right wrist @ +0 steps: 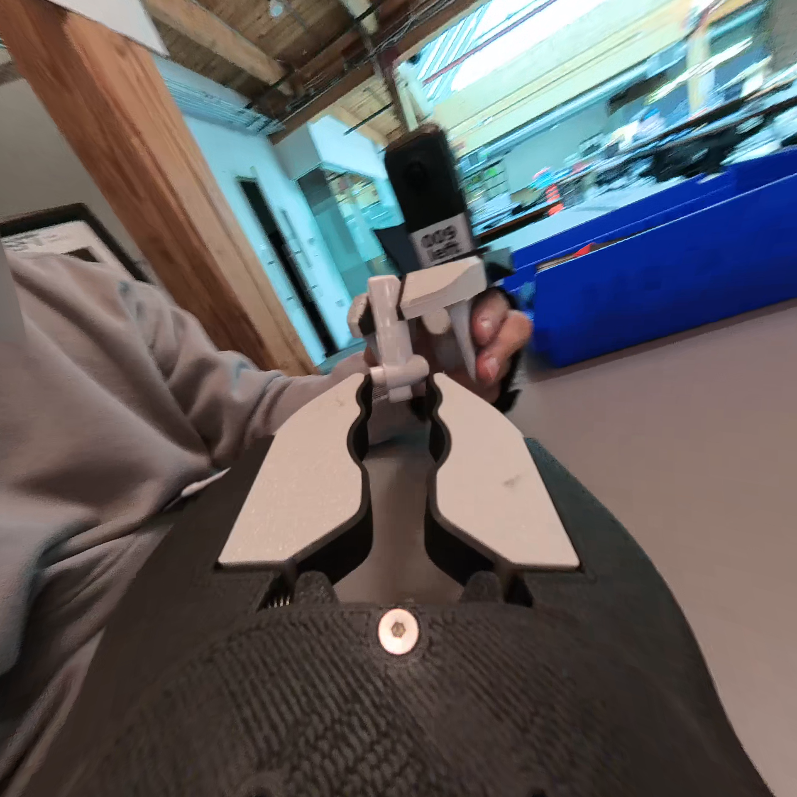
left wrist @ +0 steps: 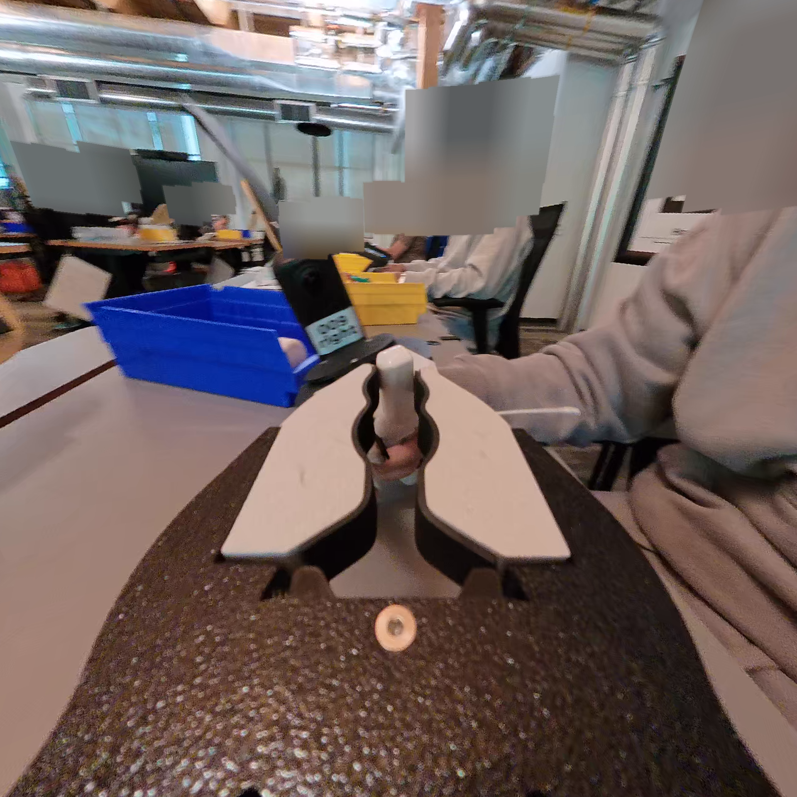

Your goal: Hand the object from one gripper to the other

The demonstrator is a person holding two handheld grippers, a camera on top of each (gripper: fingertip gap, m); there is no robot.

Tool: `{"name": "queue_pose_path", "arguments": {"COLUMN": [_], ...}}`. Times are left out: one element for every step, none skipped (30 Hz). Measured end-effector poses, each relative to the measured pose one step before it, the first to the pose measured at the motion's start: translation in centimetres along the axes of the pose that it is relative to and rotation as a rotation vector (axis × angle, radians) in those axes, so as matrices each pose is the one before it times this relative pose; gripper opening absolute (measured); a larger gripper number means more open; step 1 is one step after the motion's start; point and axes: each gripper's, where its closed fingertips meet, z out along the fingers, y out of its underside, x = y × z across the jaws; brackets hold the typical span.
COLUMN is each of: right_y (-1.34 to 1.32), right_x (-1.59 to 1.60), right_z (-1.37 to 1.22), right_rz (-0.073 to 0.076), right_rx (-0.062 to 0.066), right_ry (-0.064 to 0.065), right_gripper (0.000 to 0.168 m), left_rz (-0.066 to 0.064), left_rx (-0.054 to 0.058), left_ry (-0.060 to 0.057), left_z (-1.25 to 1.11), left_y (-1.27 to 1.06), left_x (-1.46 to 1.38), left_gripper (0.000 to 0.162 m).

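A pale grey plastic part (left wrist: 394, 373), a short bar with a cross piece at its lower end, stands upright between my left gripper's (left wrist: 396, 379) fingers, which are shut on it. In the right wrist view the left gripper (right wrist: 384, 317) clamps the upper half of the part (right wrist: 390, 332), and a hand (right wrist: 496, 336) holds that gripper's handle. My right gripper (right wrist: 399, 381) has its fingertips on either side of the part's cross piece, with narrow gaps showing, so it is open. In the left wrist view the right gripper's black camera body (left wrist: 319, 297) shows just behind the part.
A blue bin (left wrist: 198, 332) stands on the grey table (left wrist: 129, 453) behind the grippers; it also shows in the right wrist view (right wrist: 647, 293). Yellow bins (left wrist: 384, 297) lie farther back. A grey sleeve (left wrist: 560, 388) reaches in from the right. A wooden post (right wrist: 129, 172) stands at left. The grippers are tip to tip, or close to it.
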Motion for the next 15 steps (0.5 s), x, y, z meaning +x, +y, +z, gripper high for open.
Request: {"name": "queue_pose_path", "arguments": {"right_y": [-0.366,-0.334,-0.246,-0.19,-0.198,-0.306,-0.382,-0.179,0.227,0.618,0.649,0.419,0.279,0.327,0.404], "right_x": [0.786,0.698,0.633,0.605,0.605,0.312,0.204,0.155,-0.024,-0.105,-0.051,0.023,0.038,0.066,0.174], "right_z": [-0.293,-0.264,-0.227,-0.205,-0.216,-0.219,-0.211,-0.165,-0.06,0.066,0.156,0.182,0.168,0.156,0.138], "right_rz": [-0.0443,-0.0552,-0.0645,-0.0781,-0.0818,-0.0737,-0.0601,-0.0442,-0.0283,-0.0182,-0.015,-0.0107,-0.0091,-0.0093,-0.0091], "right_rx": [0.0249,0.0204,0.01,-0.0002,-0.002,0.0068,0.0119,0.0009,-0.0261,-0.0526,-0.052,-0.03,-0.0169,-0.0202,-0.0273], "right_ry": [0.0627,0.0614,0.0625,0.0631,0.0648,0.0425,0.0303,0.0226,0.0039,-0.0053,0.0002,0.0086,0.0117,0.0128,0.0181], "right_gripper": [0.025,0.032,0.038,0.038,0.04,0.041,0.039,0.038,0.036,0.037,0.038,0.039,0.036,0.031,0.025], "left_rz": [0.0014,-0.0059,-0.0135,-0.018,-0.0229,-0.0229,-0.0144,-0.0003,0.013,0.0199,0.0242,0.0285,0.0302,0.0301,0.0307], "left_rx": [-0.008,-0.011,-0.0073,0.0019,0.0076,0.0071,0.0037,0.0031,0.0066,0.0091,0.0108,0.0101,0.006,0.0011,-0.0011], "left_ry": [-0.0518,-0.0546,-0.065,-0.0665,-0.0603,-0.0569,-0.0606,-0.057,-0.0472,-0.0404,-0.0329,-0.0229,-0.0147,-0.0147,-0.0161], "left_z": [-0.153,-0.166,-0.192,-0.216,-0.247,-0.278,-0.294,-0.298,-0.269,-0.229,-0.18,-0.129,-0.06,-0.023,-0.01], "left_y": [0.056,0.135,0.097,-0.019,-0.073,-0.093,-0.068,-0.059,-0.145,-0.213,-0.247,-0.248,-0.186,-0.099,-0.06], "left_x": [-0.804,-0.863,-1.038,-1.103,-1.057,-1.017,-1.057,-0.948,-0.735,-0.561,-0.381,-0.183,-0.016,-0.011,-0.032], "left_gripper": [0.014,0.014,0.014,0.014,0.014,0.014,0.014,0.015,0.015,0.014,0.014,0.014,0.014,0.014,0.014]}}
